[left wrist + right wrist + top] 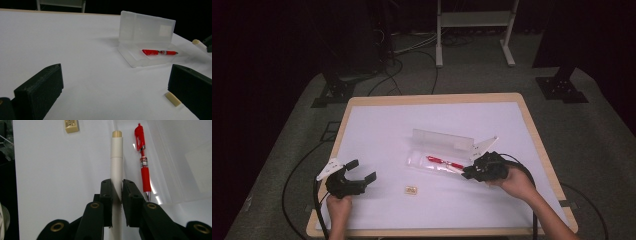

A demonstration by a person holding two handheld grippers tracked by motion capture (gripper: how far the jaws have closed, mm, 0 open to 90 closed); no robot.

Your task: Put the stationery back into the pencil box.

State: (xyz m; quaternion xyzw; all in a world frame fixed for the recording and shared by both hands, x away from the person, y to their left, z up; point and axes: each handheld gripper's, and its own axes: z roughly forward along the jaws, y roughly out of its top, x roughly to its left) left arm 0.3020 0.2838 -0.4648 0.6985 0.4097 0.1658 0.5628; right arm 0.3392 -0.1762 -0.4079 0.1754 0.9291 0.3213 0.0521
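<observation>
The red pen point(143, 157) already lay in the open clear case point(442, 140); the white pen point(116, 165) was clamped in the right gripper point(117, 192) just beside it, not yet in; the left gripper point(360, 172) was held wide open, empty; the eraser point(411, 190) remained on the table

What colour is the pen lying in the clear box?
The pen is red with a silver band; the right gripper view shows it best, lying in the box.

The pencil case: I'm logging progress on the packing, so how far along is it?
Done: the clear pencil case lies open on the table with the red pen already in its tray. In hand: the right gripper is shut on the white pen, right beside the tray. Left: the eraser lies loose on the table near the open left gripper, and the lid is up.
</observation>
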